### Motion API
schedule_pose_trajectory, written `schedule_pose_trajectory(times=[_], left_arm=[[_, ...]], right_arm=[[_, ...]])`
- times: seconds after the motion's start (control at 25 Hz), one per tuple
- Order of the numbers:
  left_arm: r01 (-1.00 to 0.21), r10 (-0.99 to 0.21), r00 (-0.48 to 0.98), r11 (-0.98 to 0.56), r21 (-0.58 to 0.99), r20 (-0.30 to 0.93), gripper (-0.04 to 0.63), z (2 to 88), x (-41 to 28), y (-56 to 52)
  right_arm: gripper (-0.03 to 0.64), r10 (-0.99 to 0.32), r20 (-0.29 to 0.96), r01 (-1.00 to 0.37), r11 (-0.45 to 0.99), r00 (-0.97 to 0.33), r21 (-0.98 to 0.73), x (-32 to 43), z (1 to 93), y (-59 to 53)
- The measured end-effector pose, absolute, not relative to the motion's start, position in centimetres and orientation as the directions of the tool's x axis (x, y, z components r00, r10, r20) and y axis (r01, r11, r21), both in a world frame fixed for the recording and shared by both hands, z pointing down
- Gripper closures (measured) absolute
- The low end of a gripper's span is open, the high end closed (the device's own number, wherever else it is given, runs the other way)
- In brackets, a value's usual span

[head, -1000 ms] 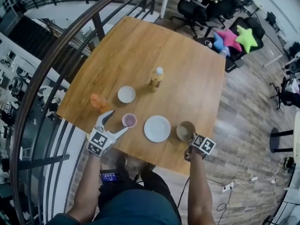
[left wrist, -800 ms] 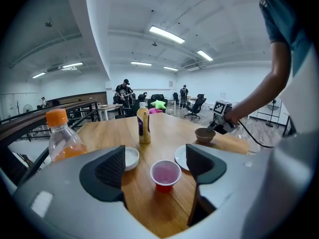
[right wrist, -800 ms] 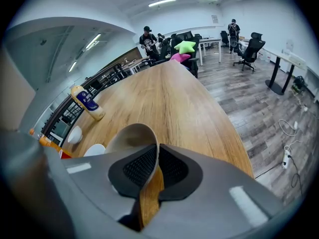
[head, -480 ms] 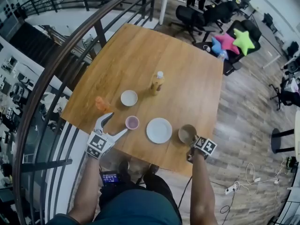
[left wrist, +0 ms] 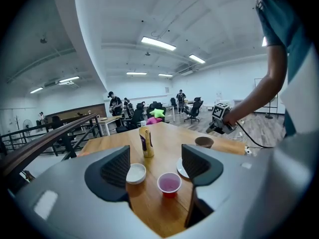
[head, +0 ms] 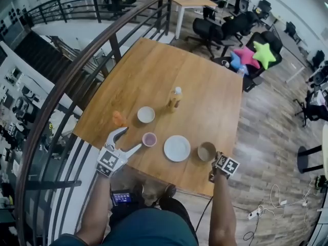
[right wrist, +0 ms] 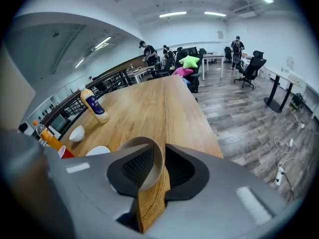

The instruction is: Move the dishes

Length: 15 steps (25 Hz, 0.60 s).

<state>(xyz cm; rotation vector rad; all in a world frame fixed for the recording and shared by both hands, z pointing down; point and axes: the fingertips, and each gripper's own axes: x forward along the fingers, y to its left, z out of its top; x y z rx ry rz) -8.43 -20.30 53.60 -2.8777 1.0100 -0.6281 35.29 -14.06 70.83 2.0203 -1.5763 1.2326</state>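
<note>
White plate [head: 177, 148] and white bowl [head: 146, 115] – a tan bowl [head: 206, 151], red cup [left wrist: 169, 184], orange bottle [head: 120, 119] – on a honey-brown, wood-grained table [head: 169, 70].

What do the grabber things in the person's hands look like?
Each is pale grey plastic: the left gripper and the right gripper both have two curved fingers with dark ribbed pads and a cube of black-and-white square markers. A black cable trails from the right one. The person wears a teal short sleeve. The left fingers have just been closing, nothing between them.
</note>
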Motion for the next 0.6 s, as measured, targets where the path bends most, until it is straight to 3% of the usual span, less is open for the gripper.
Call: schedule_pose_trajectory(times=[0.24, 0.6], left_arm=[[-0.588, -0.606, 0.728, -0.793, -0.161, 0.32, 0.298, 51.3, -8.6, -19.7], [-0.558, -0.593, 0.751, -0.805, -0.201, 0.291, 0.33, 48.2, -8.6, -19.0]], right_arm=[[0.565, -0.805, 0.59, -0.946, -0.23, 0.054, -0.228, 33.9, 62.1, -15.9], [0.565, -0.949, 0.259, -0.97, 0.125, -0.178, -0.208, 24.5, 45.3, -17.5]])
